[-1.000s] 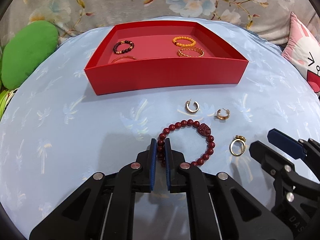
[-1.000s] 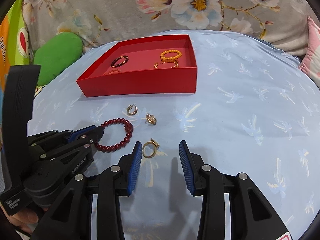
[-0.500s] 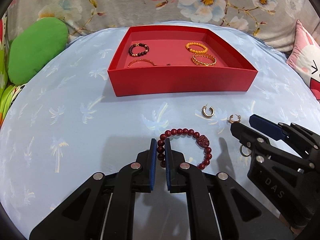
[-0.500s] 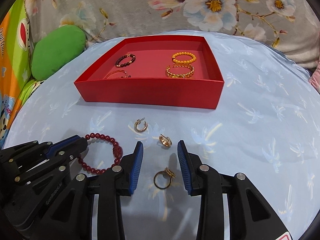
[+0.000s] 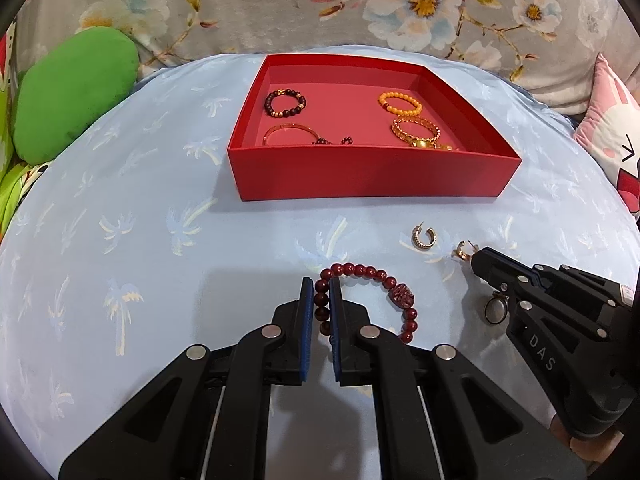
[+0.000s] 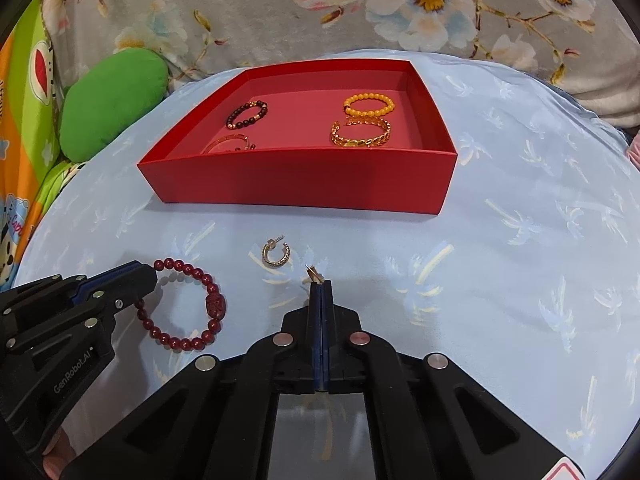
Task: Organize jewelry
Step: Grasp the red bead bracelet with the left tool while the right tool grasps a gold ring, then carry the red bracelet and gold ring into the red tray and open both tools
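Note:
My left gripper (image 5: 321, 286) is shut on the dark red bead bracelet (image 5: 400, 298), which also shows in the right wrist view (image 6: 208, 304). My right gripper (image 6: 321, 285) is shut on a small gold earring (image 6: 313, 274), whose tip sticks out past the fingertips; it also shows in the left wrist view (image 5: 463, 249). A second gold hoop earring (image 6: 276, 254) lies on the blue cloth just left of it. A gold ring (image 5: 495, 311) hangs beneath the right gripper in the left wrist view. The red tray (image 5: 372, 178) holds several bracelets.
A green cushion (image 5: 74, 92) sits at the far left, a pink cushion (image 5: 608, 128) at the far right. Floral fabric (image 5: 360, 4) rises behind the tray. The blue palm-print cloth (image 5: 120, 260) covers the surface.
My right gripper closed from open onto the small gold earring. My left gripper lifted and drew back with the red bracelet held; both views now stand higher over the tray.

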Available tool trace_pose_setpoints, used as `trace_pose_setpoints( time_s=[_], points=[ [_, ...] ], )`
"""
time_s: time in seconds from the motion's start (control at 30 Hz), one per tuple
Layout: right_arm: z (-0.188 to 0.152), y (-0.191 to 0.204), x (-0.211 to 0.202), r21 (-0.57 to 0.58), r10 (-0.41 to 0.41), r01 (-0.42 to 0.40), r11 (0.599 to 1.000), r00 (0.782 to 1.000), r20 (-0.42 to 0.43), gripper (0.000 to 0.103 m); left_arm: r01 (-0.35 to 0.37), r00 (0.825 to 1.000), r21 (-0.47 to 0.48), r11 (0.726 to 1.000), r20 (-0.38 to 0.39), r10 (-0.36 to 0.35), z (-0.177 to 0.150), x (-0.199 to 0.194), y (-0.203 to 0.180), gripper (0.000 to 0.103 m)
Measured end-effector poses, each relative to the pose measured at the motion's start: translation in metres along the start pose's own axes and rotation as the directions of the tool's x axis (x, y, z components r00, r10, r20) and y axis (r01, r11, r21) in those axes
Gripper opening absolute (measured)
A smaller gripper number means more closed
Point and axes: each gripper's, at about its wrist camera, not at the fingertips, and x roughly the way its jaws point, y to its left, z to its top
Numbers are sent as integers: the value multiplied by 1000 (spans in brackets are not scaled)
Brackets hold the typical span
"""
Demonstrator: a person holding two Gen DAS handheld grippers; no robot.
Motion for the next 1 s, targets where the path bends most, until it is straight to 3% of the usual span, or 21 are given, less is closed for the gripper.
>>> trace_pose_setpoints(
  time_s=[0.4, 0.47, 0.53, 0.7, 0.8, 0.87, 1.0],
  points=[
    [10, -3, -15, -1, 13, -13, 1000, 999, 46, 3, 21, 999, -2, 1000, 25, -21, 10, -9, 4, 8],
    [9, -3, -12, 0, 10, -10, 1000, 999, 37, 22, 19, 1000, -5, 1000, 21, -19, 9, -8, 5, 8],
    [9, -4, -9, 5, 9, -9, 1000, 999, 31, 32, 17, 1000, -7, 1000, 18, -17, 8, -8, 6, 8],
    [10, -1, 6, -11, -3, 3, 1000, 1000, -4, 32, 14, 1000, -9, 1000, 12, -14, 7, -6, 7, 8],
    [10, 1, 16, -17, -7, 6, 1000, 1000, -23, 21, 15, 1000, -9, 1000, 9, -15, 7, -5, 7, 8],
    [11, 2, 17, -27, -14, 13, 1000, 1000, -21, 5, 16, 1000, -7, 1000, 9, -16, 6, -5, 7, 8],
    [12, 3, 10, -29, -4, 4, 1000, 1000, -3, 5, 24, 1000, 0, 1000, 18, -24, 8, -7, 5, 8]
  ],
)
